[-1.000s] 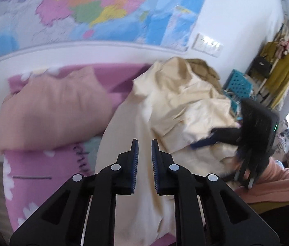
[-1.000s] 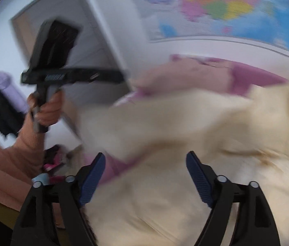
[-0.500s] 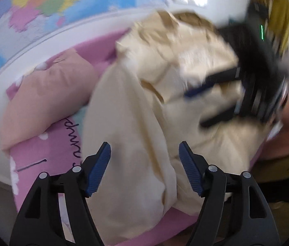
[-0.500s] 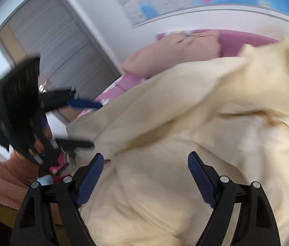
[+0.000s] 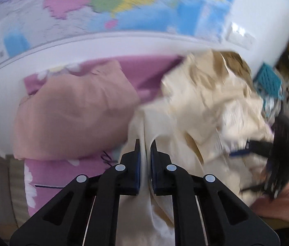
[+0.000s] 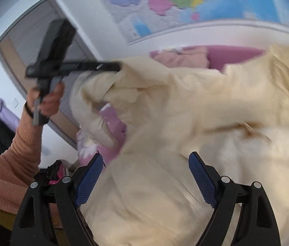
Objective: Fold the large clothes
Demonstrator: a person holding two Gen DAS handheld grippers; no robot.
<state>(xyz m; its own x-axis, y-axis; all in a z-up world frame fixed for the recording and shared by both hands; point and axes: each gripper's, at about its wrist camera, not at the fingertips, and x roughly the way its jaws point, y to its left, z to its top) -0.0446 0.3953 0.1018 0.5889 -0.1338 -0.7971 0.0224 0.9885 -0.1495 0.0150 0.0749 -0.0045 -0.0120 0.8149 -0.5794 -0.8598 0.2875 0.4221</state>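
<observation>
A large cream garment (image 5: pixel 205 106) lies crumpled over the pink bed (image 5: pixel 150 71). My left gripper (image 5: pixel 145 143) is closing its jaws on a fold of the fabric, which runs up between the blue pads. In the right wrist view the left gripper (image 6: pixel 117 68) holds a bunch of the cream garment (image 6: pixel 205 102) raised above the bed, with a hand in an orange sleeve (image 6: pixel 21 143) on its handle. My right gripper (image 6: pixel 146 157) hovers open over the cloth with nothing pinched between its fingers. It also shows at the right edge of the left wrist view, the right gripper (image 5: pixel 240 170).
A peach pillow (image 5: pixel 72 110) lies at the head of the bed, under a wall map (image 5: pixel 113 4). A teal crate (image 5: pixel 269 82) and hanging clothes stand at the right. A grey door (image 6: pixel 33 41) is on the left in the right wrist view.
The left gripper opened wide over the cloth, then shut on a fold and lifted it. The right gripper stayed open and dipped slightly toward the garment.
</observation>
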